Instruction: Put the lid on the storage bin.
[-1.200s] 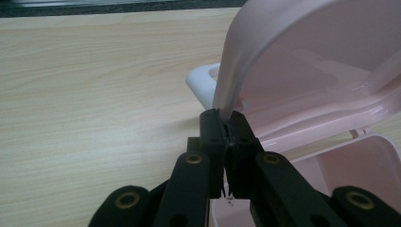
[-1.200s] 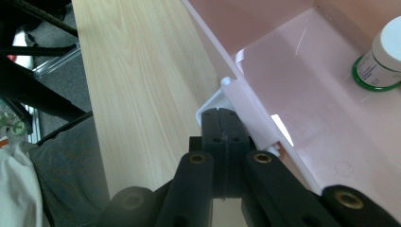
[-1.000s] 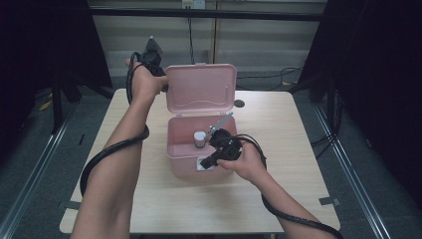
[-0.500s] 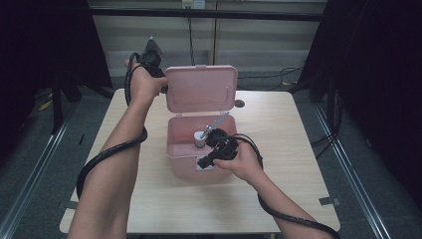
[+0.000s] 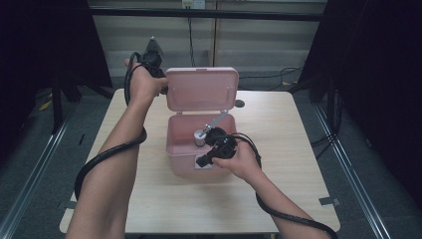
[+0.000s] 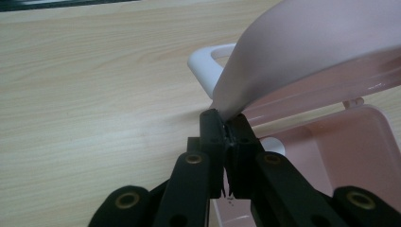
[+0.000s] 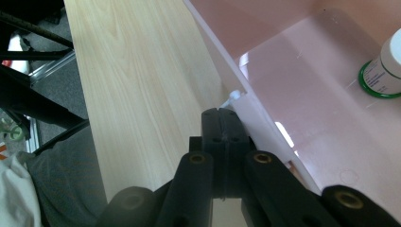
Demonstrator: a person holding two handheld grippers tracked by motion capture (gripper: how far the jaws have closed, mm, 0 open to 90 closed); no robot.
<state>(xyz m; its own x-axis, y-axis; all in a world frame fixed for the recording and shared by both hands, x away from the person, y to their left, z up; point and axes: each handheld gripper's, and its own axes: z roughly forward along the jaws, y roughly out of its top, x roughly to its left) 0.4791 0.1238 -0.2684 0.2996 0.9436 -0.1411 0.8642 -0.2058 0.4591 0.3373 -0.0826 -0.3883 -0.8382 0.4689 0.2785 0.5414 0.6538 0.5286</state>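
- Left gripper (image 6: 226, 124) pinches the pink lid (image 5: 201, 88) corner, holding it upright as before.
- Right gripper (image 7: 222, 113), jaws closed empty, has shifted slightly beside the box (image 5: 180, 159); bottle (image 5: 200, 138) inside — placement looks finished.

Light wood table (image 5: 308, 149), grey floor (image 5: 30, 149), black curtains (image 5: 378, 74), pale back wall (image 5: 263, 45)

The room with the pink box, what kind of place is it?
Probably a recording lab or workshop: a bare wooden table, black curtains at the sides, and cables on the floor behind it.
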